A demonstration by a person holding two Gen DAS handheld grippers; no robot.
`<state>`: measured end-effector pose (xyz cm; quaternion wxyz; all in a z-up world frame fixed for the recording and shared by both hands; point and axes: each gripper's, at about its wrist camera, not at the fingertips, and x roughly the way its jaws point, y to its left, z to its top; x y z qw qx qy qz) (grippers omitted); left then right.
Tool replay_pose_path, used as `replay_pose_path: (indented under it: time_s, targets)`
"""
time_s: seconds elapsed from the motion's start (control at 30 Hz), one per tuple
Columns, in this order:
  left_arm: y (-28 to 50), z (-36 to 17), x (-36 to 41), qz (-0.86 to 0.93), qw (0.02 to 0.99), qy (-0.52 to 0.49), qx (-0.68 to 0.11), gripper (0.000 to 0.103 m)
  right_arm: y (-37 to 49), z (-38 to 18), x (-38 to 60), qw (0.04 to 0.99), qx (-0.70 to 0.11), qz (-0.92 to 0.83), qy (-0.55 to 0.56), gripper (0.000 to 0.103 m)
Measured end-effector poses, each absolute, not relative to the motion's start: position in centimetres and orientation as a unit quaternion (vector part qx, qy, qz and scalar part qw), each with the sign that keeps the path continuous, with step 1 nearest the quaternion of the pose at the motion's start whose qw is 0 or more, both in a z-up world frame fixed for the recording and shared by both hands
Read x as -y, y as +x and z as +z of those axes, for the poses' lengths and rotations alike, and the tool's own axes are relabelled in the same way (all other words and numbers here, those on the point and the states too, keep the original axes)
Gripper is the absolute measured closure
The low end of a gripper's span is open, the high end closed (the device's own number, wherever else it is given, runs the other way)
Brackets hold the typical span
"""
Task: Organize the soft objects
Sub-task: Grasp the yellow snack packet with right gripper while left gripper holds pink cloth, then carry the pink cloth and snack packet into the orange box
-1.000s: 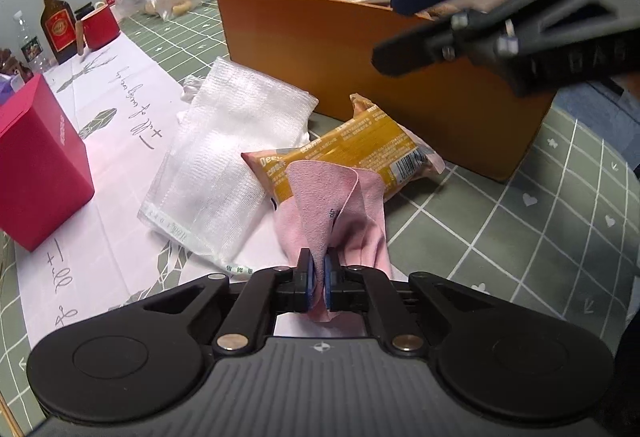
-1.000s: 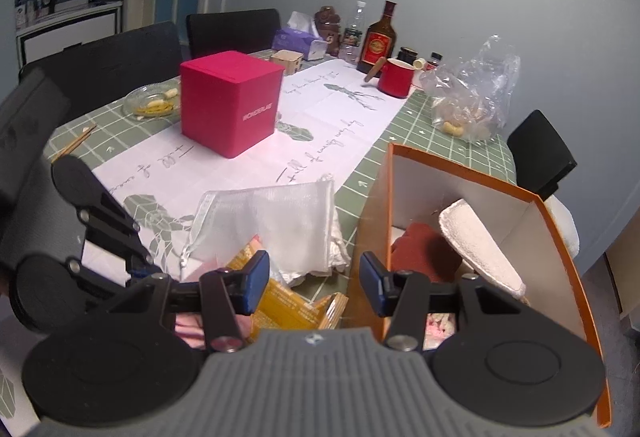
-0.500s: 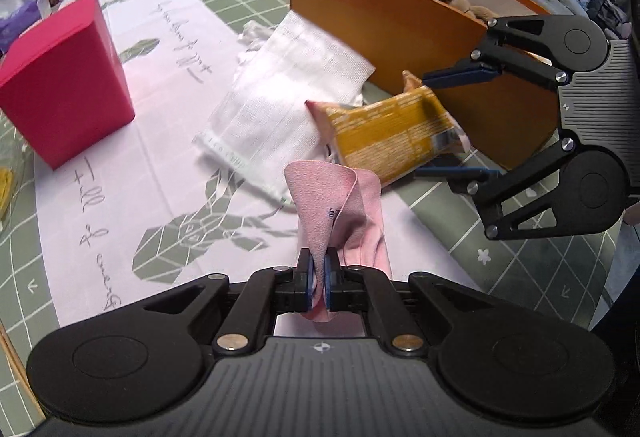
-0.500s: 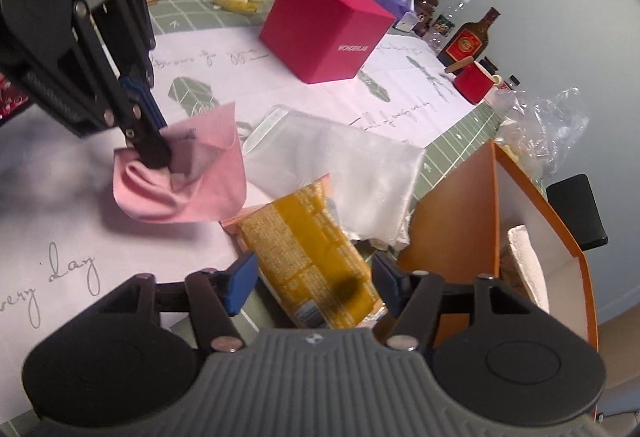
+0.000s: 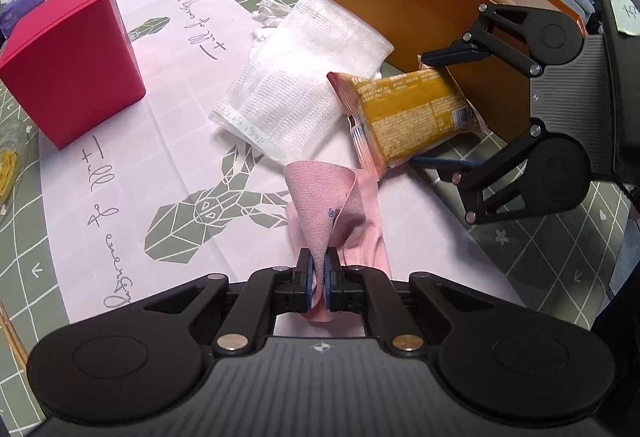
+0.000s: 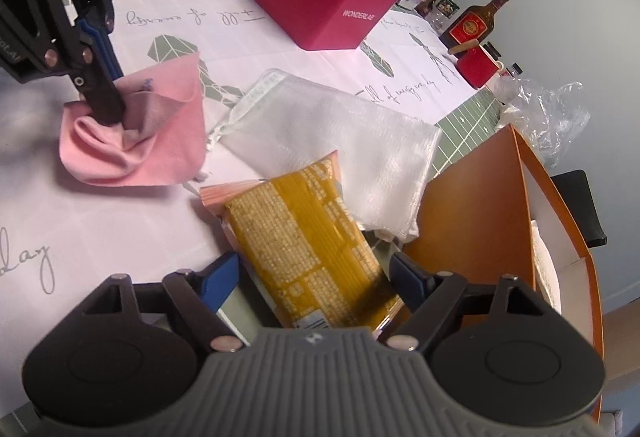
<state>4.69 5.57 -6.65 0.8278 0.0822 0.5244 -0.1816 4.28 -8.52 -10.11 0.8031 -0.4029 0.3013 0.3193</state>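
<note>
- the left gripper is pinched tight on the pink cloth, which sits bunched on the white table runner.
- the right gripper has its fingers wide apart, one on each side of the yellow snack packet, just beside the orange box.
- it looks like the grab step: next the right fingers need to squeeze the packet, then lift it into the box.

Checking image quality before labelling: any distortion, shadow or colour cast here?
Left wrist view: fisheye bends the orange box rim; pink cloth sharp. Right wrist view: dark vignette corners, purplish cast on the table runner, shadow on the yellow packet.
</note>
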Motion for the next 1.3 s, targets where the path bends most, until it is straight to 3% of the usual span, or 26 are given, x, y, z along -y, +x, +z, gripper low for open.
replay_pose_path:
  time_s: [0.3, 0.47, 0.7, 0.73, 0.8, 0.83, 0.87, 0.9, 0.97, 1.13, 1.2, 1.23, 1.3]
  targets:
    - [4.8, -6.8, -4.9, -0.183, 0.824, 0.087, -0.529, 0.096, 3.9, -9.8, 8.5, 0.794, -0.322, 0.319, -0.405, 0.049]
    - [4.7, -6.6, -4.9, -0.182, 0.826, 0.086, -0.527, 0.096, 4.1, -8.8, 9.1, 0.797, -0.358, 0.315, -0.370, 0.056]
    - [4.3, -7.0, -4.6, -0.188, 0.822, 0.090, -0.530, 0.095, 4.6, -6.7, 11.2, 0.790, -0.474, 0.325, -0.212, 0.060]
    - [4.2, -7.1, -4.5, -0.190, 0.823, 0.092, -0.528, 0.089, 4.4, -6.6, 11.3, 0.788, -0.479, 0.329, -0.203, 0.060]
    - [4.2, -7.2, -4.1, -0.194, 0.829, 0.096, -0.516, 0.067, 4.1, -6.5, 11.2, 0.789, -0.474, 0.337, -0.198, 0.058]
    - [4.1, -7.3, -3.9, -0.194, 0.832, 0.102, -0.509, 0.047, 4.0, -6.5, 11.1, 0.791, -0.468, 0.340, -0.201, 0.057]
    - [4.1, -7.5, -3.5, -0.192, 0.835, 0.111, -0.504, 0.031, 3.8, -6.6, 10.8, 0.791, -0.461, 0.343, -0.209, 0.053]
    - [4.1, -7.6, -3.2, -0.191, 0.837, 0.120, -0.498, 0.028, 3.7, -6.7, 10.5, 0.794, -0.450, 0.343, -0.222, 0.042]
    - [4.1, -8.1, -2.4, -0.190, 0.838, 0.137, -0.492, 0.028, 3.4, -7.0, 10.0, 0.801, -0.420, 0.336, -0.262, 0.029]
    - [4.0, -9.1, -1.2, -0.184, 0.847, 0.165, -0.471, 0.023, 4.4, -8.3, 9.7, 0.797, -0.419, 0.332, -0.281, 0.029]
    - [4.3, -9.0, -1.2, -0.184, 0.847, 0.159, -0.472, 0.028, 4.8, -8.8, 9.6, 0.794, -0.427, 0.330, -0.278, 0.031]
    - [4.4, -9.0, -1.4, -0.189, 0.846, 0.151, -0.474, 0.036, 4.9, -9.0, 9.6, 0.793, -0.430, 0.332, -0.276, 0.033]
    - [4.9, -8.9, -2.0, -0.192, 0.844, 0.128, -0.485, 0.048, 5.2, -9.0, 9.8, 0.792, -0.441, 0.339, -0.252, 0.047]
